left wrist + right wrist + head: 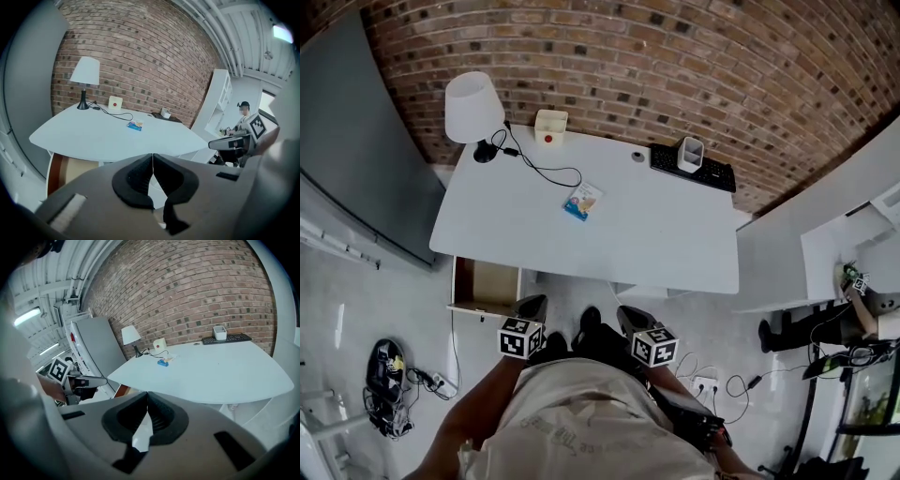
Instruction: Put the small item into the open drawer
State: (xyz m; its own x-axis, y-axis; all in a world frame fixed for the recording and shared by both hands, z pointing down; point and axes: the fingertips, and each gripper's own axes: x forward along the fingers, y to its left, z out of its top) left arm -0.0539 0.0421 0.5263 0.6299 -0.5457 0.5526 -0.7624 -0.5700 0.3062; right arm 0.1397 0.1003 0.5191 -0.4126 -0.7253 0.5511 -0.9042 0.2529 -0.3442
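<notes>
One small item (582, 202) lies well ahead of the left hand-held gripper (532, 303).

No legible txt in any view. Small packet (583, 201) on desk (675, 244): coloured print, too small to read. Square b/w markers on cubes of left gripper (532, 307) & right gripper (630, 319): patterns only, no chars. Shirt (581, 417): faint print, unreadable.
</notes>
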